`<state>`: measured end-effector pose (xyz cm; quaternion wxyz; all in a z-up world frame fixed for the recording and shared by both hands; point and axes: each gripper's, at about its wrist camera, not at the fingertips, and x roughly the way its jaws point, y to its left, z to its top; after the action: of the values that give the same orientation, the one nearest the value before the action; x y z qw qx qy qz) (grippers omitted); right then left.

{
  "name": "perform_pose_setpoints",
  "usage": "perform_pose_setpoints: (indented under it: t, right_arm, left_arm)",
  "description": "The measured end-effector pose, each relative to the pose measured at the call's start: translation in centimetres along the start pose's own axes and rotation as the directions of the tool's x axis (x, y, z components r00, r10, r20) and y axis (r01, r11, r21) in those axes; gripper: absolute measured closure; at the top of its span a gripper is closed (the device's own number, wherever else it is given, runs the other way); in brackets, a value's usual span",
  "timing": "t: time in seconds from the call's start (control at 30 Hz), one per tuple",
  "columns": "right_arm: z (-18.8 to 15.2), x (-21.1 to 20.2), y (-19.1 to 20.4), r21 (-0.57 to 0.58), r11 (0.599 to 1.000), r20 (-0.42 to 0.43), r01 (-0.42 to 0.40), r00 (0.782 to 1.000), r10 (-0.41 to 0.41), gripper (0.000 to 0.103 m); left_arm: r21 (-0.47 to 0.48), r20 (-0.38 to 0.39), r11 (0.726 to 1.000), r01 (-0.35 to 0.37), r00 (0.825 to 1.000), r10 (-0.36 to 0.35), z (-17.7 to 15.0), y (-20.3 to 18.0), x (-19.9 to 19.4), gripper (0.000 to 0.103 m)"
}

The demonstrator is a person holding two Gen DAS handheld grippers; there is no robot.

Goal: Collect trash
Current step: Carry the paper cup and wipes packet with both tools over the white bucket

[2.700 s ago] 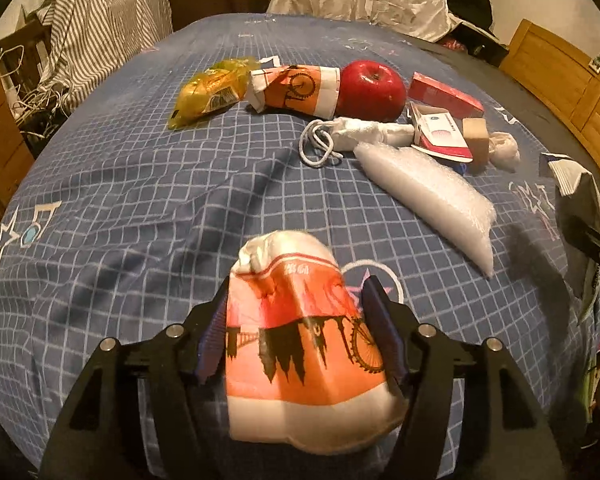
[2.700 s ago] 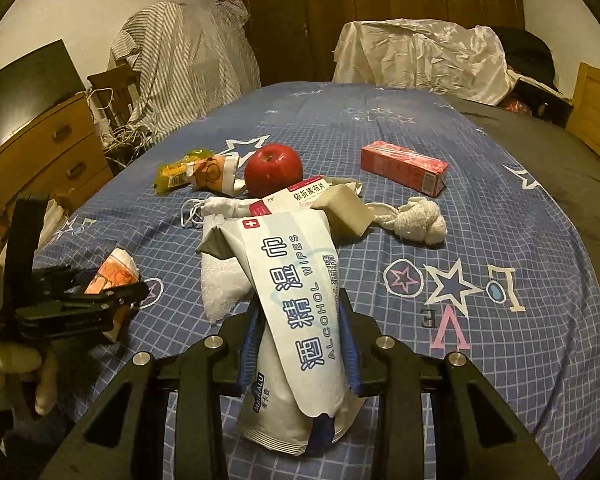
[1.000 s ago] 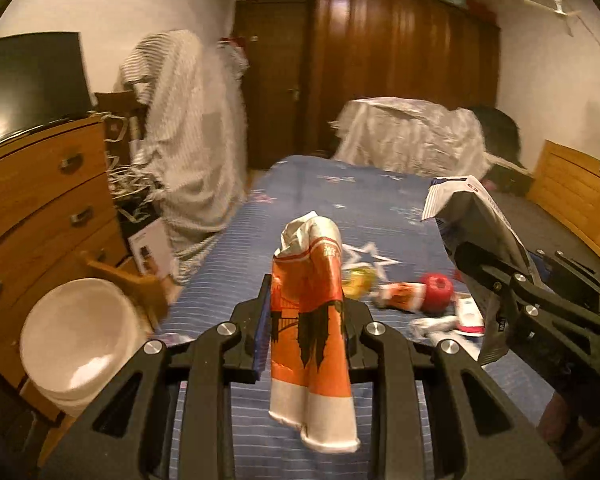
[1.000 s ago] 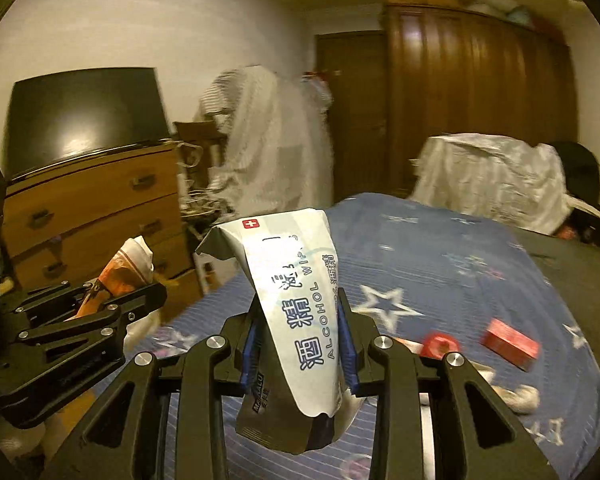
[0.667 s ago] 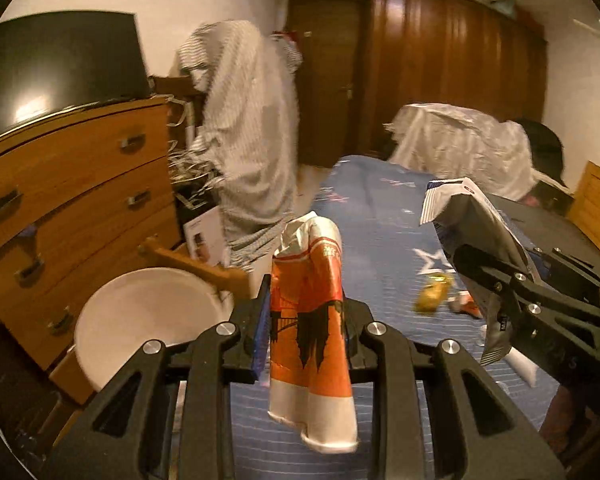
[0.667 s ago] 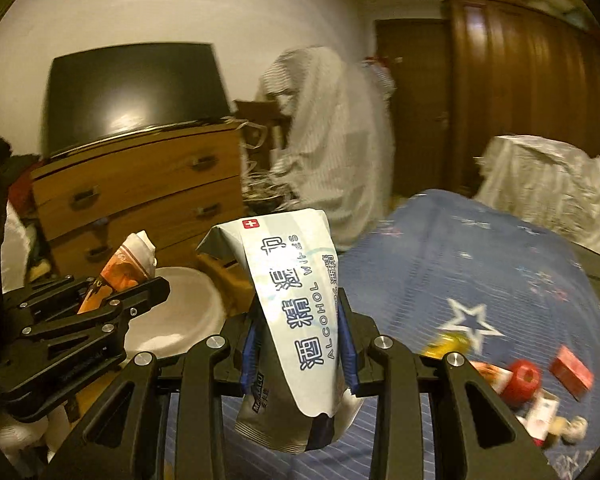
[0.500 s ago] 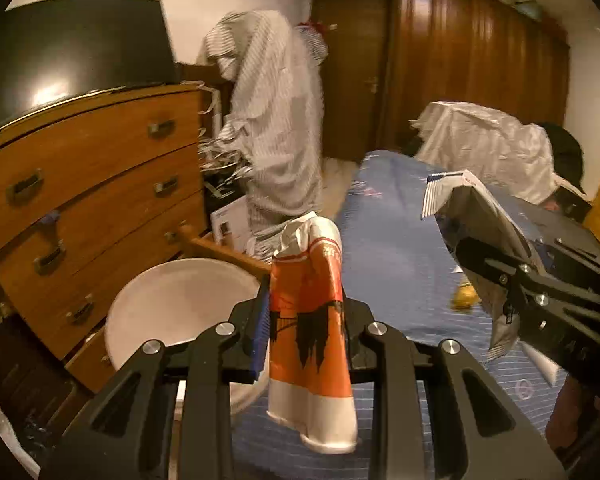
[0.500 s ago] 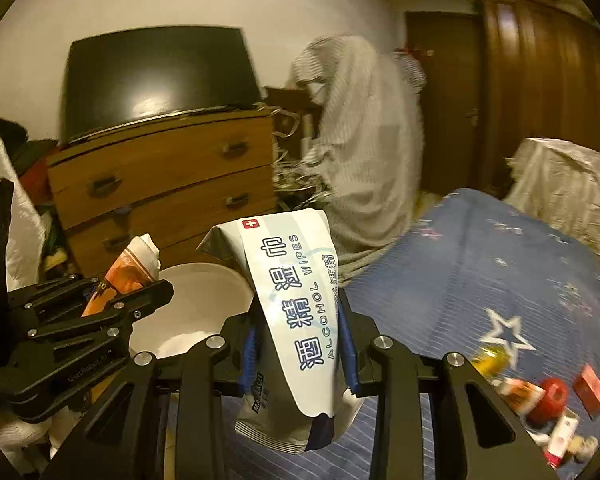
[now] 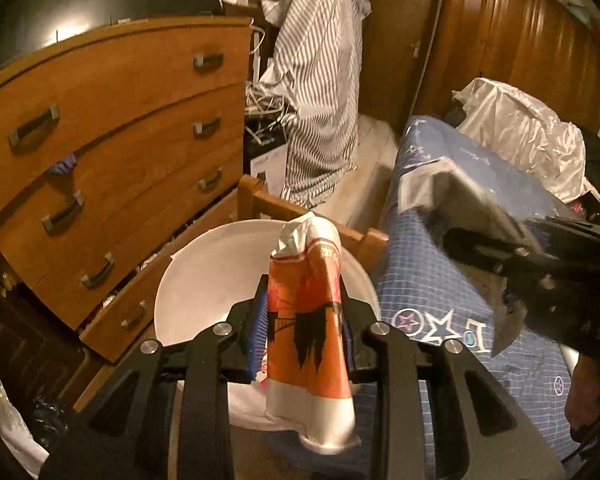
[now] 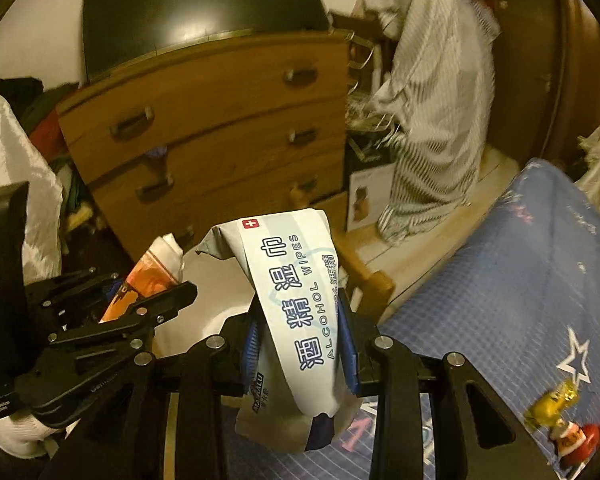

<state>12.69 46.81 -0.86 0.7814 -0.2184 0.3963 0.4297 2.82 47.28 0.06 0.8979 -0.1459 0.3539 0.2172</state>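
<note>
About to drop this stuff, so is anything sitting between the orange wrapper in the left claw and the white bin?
Nothing visible. The orange wrapper hangs in the left claw over the white bin's open mouth, and the wooden chair post stands behind its rim.

The crinkled orange-and-white plastic wrapper [image 9: 312,320] looks glossy, like the smooth white alcohol-wipes pack [image 10: 300,312]. The round white bin [image 9: 204,280] seems smooth matt plastic. The brown wooden dresser [image 9: 112,152] shines with varnish; the blue checked bed sheet [image 9: 440,280] is matt cloth.
</note>
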Motion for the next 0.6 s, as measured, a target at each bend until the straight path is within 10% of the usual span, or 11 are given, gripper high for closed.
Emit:
perform_pose_setpoints:
  t: [0.6]
  right_arm:
    - [2.8, 12.4, -0.6, 0.013, 0.999, -0.26, -0.033, 0.965, 0.035, 0.067]
  left_arm:
    - [-0.054, -0.179, 0.998, -0.028, 0.984, 0.018, 0.4, 7.2, 7.1, 0.073]
